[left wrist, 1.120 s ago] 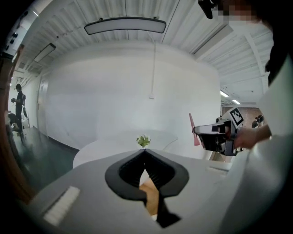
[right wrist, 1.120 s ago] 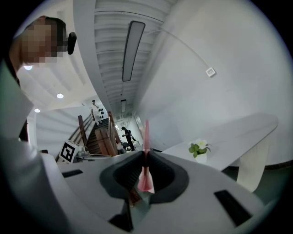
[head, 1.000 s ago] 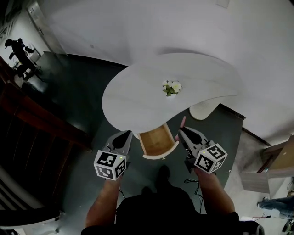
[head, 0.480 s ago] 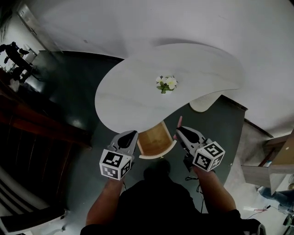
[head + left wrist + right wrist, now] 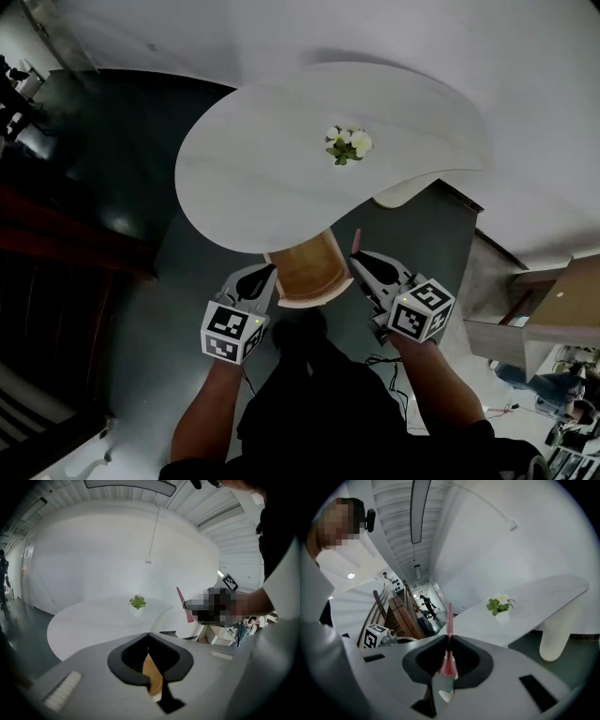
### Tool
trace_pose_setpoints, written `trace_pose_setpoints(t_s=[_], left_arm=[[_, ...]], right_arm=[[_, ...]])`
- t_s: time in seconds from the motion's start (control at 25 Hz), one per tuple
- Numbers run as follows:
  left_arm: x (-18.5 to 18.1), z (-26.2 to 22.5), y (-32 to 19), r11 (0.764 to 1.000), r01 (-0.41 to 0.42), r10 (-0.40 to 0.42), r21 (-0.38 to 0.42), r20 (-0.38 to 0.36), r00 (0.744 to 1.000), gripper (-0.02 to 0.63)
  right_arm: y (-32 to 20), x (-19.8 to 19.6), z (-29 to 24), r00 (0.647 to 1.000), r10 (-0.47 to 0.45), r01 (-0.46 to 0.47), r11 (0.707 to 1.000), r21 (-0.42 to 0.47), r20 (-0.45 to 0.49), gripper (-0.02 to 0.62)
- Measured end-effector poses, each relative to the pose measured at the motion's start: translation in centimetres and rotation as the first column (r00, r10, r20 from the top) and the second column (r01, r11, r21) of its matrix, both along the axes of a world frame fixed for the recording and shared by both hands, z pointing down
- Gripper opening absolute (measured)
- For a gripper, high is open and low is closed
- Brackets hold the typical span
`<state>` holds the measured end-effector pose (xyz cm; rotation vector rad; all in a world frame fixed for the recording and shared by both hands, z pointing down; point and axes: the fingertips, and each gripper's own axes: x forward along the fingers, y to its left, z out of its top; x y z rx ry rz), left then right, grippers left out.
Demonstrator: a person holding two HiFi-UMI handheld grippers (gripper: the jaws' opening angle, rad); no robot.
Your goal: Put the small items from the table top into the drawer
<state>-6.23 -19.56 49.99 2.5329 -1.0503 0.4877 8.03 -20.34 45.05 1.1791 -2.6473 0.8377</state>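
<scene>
Pink stick (image 5: 449,618) stands pinched in right tool (image 5: 448,638).

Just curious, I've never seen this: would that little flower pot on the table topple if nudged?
Probably light: the flower pot looks small on the table. It may tip, since its leaves spread wider than the white base. Nothing stands nearby to catch it.

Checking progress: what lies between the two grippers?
The open drawer, in the head view, between left gripper and right gripper, which holds a pink stick.
</scene>
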Motion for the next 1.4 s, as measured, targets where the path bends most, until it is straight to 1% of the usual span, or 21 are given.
trace_pose_setpoints(t_s=[0.08,0.2,0.32,0.52,0.64,0.8,0.88,0.96,1.04,1.2,1.28,1.4], left_arm=[[-0.7,1.3,0.7,0.999,0.019,-0.020,-0.027,-0.013,1.000,0.011],[-1.5,2.3,1.7,0.995,0.074,-0.075,-0.064,-0.024,0.997,0.012],[-1.5,2.5,2.5,0.990,0.117,-0.119,-0.075,-0.020,0.993,0.012],[-0.6,2.0,3.4,0.974,0.210,-0.213,-0.082,-0.022,0.977,0.012],[0.1,1.7,4.5,0.961,0.265,-0.267,-0.074,-0.013,0.964,0.012],[0.3,2.0,5.2,0.942,0.330,-0.331,-0.064,-0.004,0.944,0.012],[0.1,2.7,5.5,0.936,0.345,-0.346,-0.070,-0.006,0.938,0.012],[-0.2,3.8,5.4,0.930,0.359,-0.361,-0.084,-0.015,0.932,0.012],[-0.8,4.9,5.1,0.922,0.375,-0.379,-0.093,-0.028,0.925,0.012],[-1.4,7.7,4.4,0.914,0.390,-0.397,-0.116,-0.051,0.916,0.012],[-1.8,9.3,4.0,0.915,0.382,-0.392,-0.128,-0.057,0.918,0.012],[-2.5,10.7,3.7,0.914,0.382,-0.393,-0.134,-0.063,0.917,0.012]], right_arm=[[0.0,-0.9,0.8,1.000,-0.020,0.020,1.000,-0.007,-0.016,0.054],[0.1,-1.7,2.0,0.997,-0.065,0.064,0.998,-0.026,-0.034,0.054],[0.4,-1.7,2.9,0.990,-0.125,0.123,0.992,-0.029,-0.064,0.054],[0.1,-0.6,3.9,0.963,-0.222,0.225,0.974,0.004,-0.155,0.054],[0.3,-0.3,4.6,0.932,-0.295,0.305,0.952,0.018,-0.210,0.054],[0.1,-1.1,6.0,0.870,-0.406,0.426,0.905,0.014,-0.279,0.054],[0.1,-1.7,7.2,0.840,-0.447,0.468,0.884,-0.005,-0.307,0.054],[-0.2,-2.5,8.6,0.803,-0.487,0.512,0.859,-0.021,-0.345,0.054],[-0.3,-3.8,10.0,0.750,-0.537,0.570,0.821,-0.035,-0.387,0.054],[-0.2,-6.0,13.7,0.623,-0.630,0.681,0.729,-0.075,-0.464,0.054],[0.0,-7.0,15.6,0.576,-0.658,0.712,0.695,-0.097,-0.484,0.054],[0.5,-8.2,18.1,0.520,-0.690,0.741,0.658,-0.136,-0.504,0.054]])
